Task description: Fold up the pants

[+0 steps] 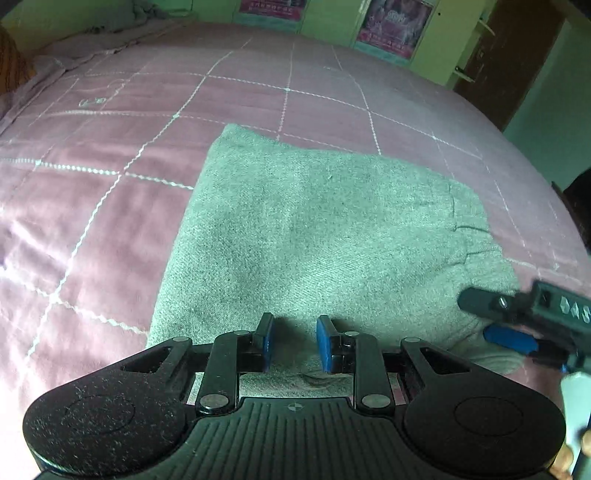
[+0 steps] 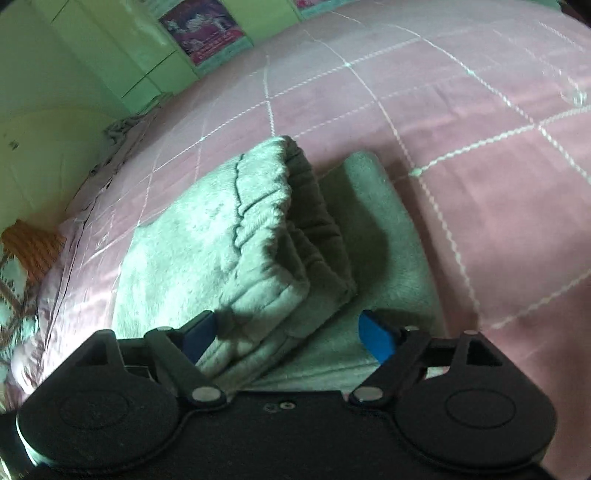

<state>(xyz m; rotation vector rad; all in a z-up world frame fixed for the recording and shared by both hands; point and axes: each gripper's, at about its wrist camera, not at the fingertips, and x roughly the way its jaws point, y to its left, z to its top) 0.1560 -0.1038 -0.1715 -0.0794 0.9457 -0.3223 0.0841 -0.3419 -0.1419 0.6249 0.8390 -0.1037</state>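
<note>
- White letters on the black body of the right gripper [image 1: 511, 338], seen at the edge of the left wrist view, are too partial to read; print on the two pink-purple wall posters [image 1: 393, 27] is blurred.
- The folded grey-green fleece pants [image 1: 314, 236] lie on the pink quilted bedspread with white stitched squares [image 1: 92, 206], elastic waistband end [image 2: 295, 206] folded over on top.
- The left gripper [image 1: 294, 343] hovers over the near hem, blue pads narrowly apart, nothing pinched.
- Right gripper's jaws stand wide, straddling the folded edge without pressing.
- Green walls [image 2: 55, 74] and a dark brown door [image 1: 517, 55] surround the bed.
</note>
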